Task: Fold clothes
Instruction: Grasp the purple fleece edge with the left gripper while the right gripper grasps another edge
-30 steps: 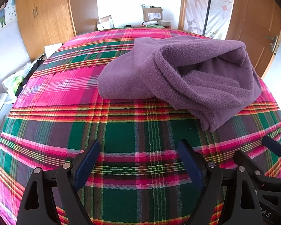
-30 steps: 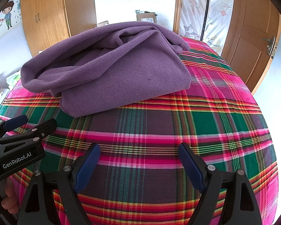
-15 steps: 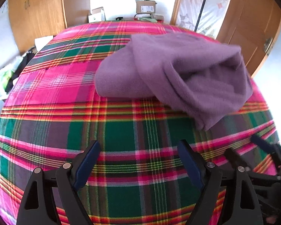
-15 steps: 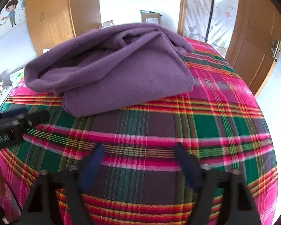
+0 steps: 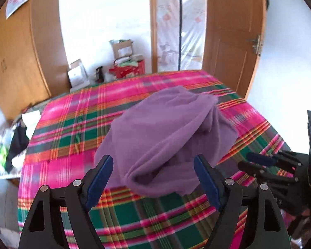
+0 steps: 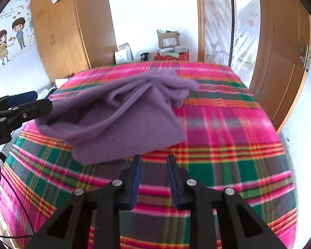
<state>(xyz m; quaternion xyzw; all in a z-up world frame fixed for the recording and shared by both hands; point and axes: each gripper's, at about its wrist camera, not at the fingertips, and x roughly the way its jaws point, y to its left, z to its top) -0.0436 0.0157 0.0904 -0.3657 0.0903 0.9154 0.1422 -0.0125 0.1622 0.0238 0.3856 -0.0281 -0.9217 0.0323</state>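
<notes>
A crumpled purple fleece garment [image 5: 165,134] [image 6: 124,120] lies in a loose heap on the plaid bed cover [image 5: 72,128] [image 6: 228,134]. My left gripper [image 5: 153,161] is open wide and raised above the near part of the bed, with the heap's front fold showing between its blue pads; it holds nothing. In the right wrist view it [image 6: 31,101] comes in from the left next to the garment's left edge. My right gripper [image 6: 153,157] has its pads drawn close with a narrow gap, empty, just short of the garment's near hem. It also shows at the right of the left wrist view [image 5: 255,162].
Beyond the bed's far end stand cardboard boxes [image 6: 169,39] and a red bag [image 5: 128,71]. A wooden wardrobe [image 6: 58,33] is at the left and a wooden door [image 6: 284,51] at the right. Clothes and bags [image 5: 12,145] clutter the floor at the left.
Both grippers have lifted and pulled back, so more of the room and bed shows. The right gripper's fingers have closed from wide apart to a narrow gap. The garment lies more bunched.
</notes>
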